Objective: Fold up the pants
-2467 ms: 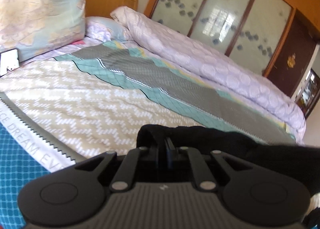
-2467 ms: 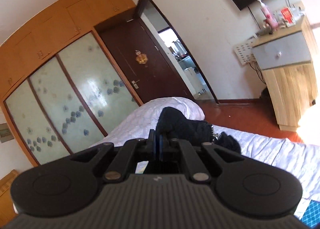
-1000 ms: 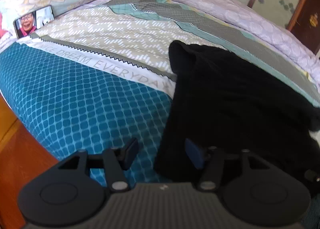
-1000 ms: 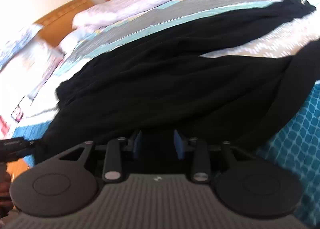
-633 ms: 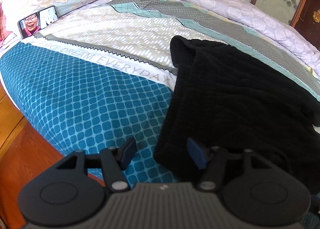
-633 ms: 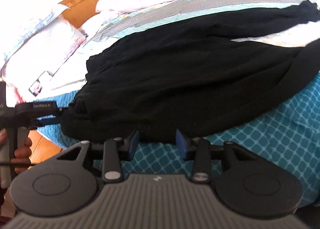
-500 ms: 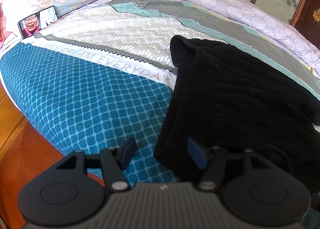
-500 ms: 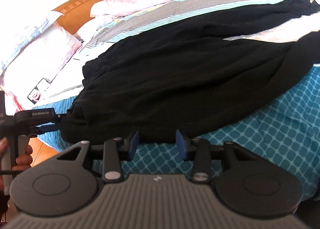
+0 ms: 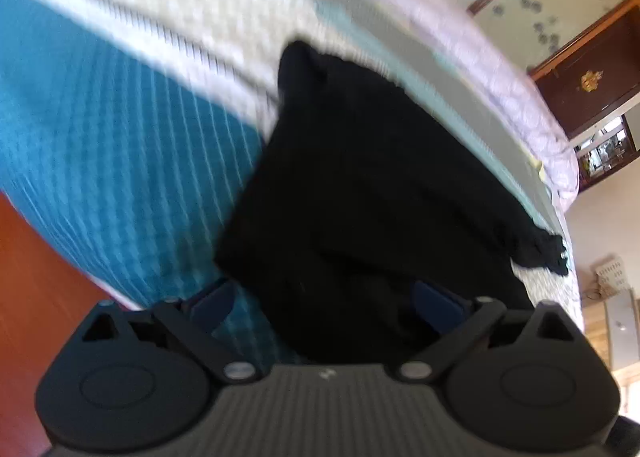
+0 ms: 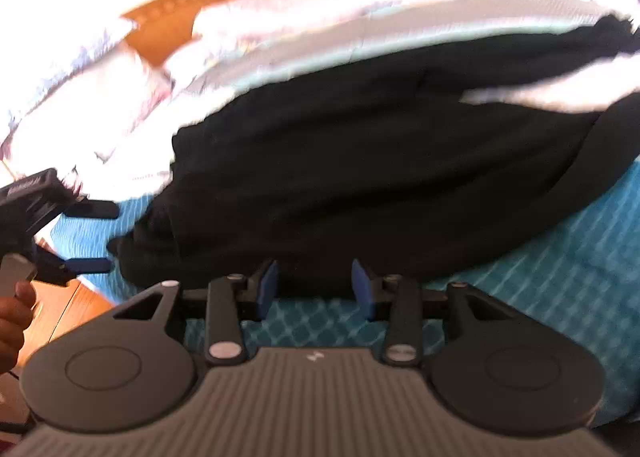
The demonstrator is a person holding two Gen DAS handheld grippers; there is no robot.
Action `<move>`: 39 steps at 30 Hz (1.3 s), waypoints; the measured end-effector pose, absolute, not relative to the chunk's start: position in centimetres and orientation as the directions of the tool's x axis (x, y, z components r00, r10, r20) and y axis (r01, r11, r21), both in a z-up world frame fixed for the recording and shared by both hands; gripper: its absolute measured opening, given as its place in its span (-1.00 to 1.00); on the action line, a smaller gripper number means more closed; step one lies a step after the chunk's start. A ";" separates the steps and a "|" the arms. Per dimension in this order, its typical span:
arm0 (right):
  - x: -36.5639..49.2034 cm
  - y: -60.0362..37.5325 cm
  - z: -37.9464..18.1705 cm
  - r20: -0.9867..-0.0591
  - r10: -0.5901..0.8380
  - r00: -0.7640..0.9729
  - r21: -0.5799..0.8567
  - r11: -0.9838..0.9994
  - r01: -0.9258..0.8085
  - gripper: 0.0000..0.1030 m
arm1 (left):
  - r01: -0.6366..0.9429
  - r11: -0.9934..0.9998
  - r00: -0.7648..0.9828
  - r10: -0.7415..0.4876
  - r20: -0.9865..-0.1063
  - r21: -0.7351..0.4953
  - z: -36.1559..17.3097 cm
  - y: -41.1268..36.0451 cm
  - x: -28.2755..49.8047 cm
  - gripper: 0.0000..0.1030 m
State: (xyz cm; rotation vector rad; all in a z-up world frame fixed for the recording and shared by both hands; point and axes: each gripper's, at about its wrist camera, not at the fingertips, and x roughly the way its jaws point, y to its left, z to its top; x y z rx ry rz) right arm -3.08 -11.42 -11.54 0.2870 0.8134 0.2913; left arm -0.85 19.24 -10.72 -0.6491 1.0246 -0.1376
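Black pants (image 9: 372,185) lie spread on the bed, waist end near the front edge, legs running away to the right (image 10: 380,161). My left gripper (image 9: 324,301) is open, its jaws wide on either side of the near waist corner of the pants. In the right wrist view the left gripper (image 10: 90,235) shows at the left, open at that corner. My right gripper (image 10: 314,289) is open and empty, just short of the near edge of the pants, over the teal cover. Both views are motion-blurred.
The bed has a teal patterned cover (image 9: 100,145) in front, white and grey bands behind, and a rolled lilac quilt (image 9: 500,69) at the far side. Pillows (image 10: 80,85) and a wooden headboard (image 10: 176,25) are at the left. Wooden floor (image 9: 36,277) lies below the bed edge.
Both grippers have stayed open. The left gripper has swung right and closer over the waist corner, jaws wider. The right gripper has shifted slightly along the near edge.
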 end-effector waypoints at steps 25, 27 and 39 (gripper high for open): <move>-3.3 -16.2 -11.6 -0.647 0.314 0.695 0.438 0.899 0.002 -0.14 | -0.217 0.893 0.643 -0.174 -0.746 -0.395 -6.1 22.1 -2.7 -0.17; -2.1 -15.5 -11.5 -0.654 0.340 0.676 0.456 0.890 -0.007 -0.12 | -0.230 0.889 0.643 -0.167 -0.747 -0.397 -6.1 22.7 -2.4 -0.17; 7.0 -10.9 15.3 -0.020 0.527 0.849 0.337 0.804 -0.491 -0.06 | -0.235 0.873 0.610 -0.210 -0.764 -0.428 -8.1 23.4 -3.4 -0.17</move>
